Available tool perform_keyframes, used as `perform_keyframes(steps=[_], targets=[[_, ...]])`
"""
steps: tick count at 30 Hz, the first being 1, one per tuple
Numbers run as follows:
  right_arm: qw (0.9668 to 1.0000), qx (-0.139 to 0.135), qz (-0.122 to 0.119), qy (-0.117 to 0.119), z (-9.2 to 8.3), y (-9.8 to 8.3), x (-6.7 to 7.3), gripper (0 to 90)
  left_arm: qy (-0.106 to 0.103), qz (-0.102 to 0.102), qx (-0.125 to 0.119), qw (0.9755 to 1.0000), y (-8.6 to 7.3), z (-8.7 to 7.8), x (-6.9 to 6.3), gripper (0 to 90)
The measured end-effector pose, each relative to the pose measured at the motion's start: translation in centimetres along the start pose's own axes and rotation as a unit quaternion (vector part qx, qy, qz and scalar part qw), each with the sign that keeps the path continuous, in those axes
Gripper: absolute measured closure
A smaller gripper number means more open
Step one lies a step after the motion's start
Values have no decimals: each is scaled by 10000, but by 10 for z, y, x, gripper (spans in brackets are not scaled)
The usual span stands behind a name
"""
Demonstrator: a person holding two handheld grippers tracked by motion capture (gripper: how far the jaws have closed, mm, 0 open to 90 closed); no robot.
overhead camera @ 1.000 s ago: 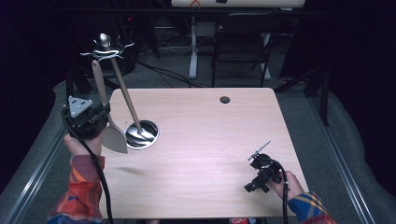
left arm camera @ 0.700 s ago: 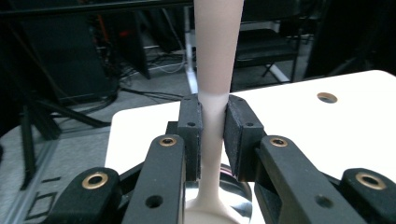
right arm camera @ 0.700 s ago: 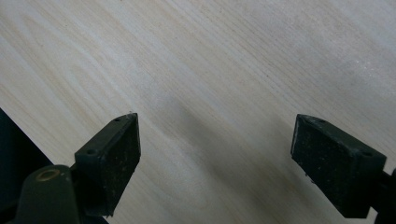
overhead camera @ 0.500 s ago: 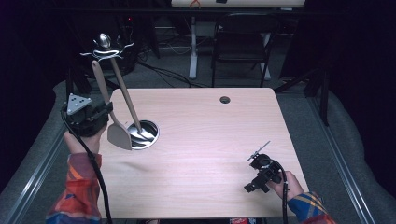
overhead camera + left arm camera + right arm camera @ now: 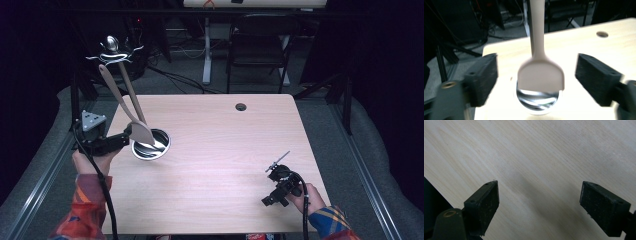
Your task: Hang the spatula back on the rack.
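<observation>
While the beige spatula stands between the wide-spread jaws of the left tongs, neither jaw touches it, so it is not held by them: it leans on its own, blade down at the near rim of the round metal holder, its long handle slanting up and away from the tongs. In the high view the spatula sits just ahead of the left tongs, which point at it from the desk's edge. Beside it in the same holder a second utensil, a long-handled metal spoon, also leans away, bowl uppermost; the two stay upright only because the holder's wall props them. My judgement is that the left tongs are lined up square on the blade either to close on it or just after letting it go; the pictures alone cannot settle which. The holder lies directly below and beyond the blade, just past the jaw tips, so any closing move would meet the blade first.

Well apart, at the opposite near corner of the desk, the right tongs rest low over bare wood, jaws wide and holding nothing, seemingly parked out of the way while the left hand works
</observation>
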State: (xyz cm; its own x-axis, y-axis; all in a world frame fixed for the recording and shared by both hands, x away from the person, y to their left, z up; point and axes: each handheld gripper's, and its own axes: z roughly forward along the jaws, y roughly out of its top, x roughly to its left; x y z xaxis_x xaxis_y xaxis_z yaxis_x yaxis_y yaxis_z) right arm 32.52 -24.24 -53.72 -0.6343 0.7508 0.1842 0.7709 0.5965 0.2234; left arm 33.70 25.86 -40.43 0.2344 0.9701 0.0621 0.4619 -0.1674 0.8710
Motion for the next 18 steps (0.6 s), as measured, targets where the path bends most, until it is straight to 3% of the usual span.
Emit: perform_keyframes(steps=[6,11,12,14,18], targets=[[9997,202,-150,-29,-3,1,-1,154,-80,-46,293,9995,-27,3,-8,117],[10000,-10,62,12,1,-1,1,154,-147,-59,586,9982,-61,4,-21,41],[10000,65,-33,-25,0,0,0,154,-198,-20,661,9976,-64,4,-23,36],[10000,-18,17,94,1,0,1,154,-268,59,738,9969,-68,5,-27,15],[10000,63,-60,-1,1,0,1,154,-367,205,894,9951,-70,11,-30,2]])
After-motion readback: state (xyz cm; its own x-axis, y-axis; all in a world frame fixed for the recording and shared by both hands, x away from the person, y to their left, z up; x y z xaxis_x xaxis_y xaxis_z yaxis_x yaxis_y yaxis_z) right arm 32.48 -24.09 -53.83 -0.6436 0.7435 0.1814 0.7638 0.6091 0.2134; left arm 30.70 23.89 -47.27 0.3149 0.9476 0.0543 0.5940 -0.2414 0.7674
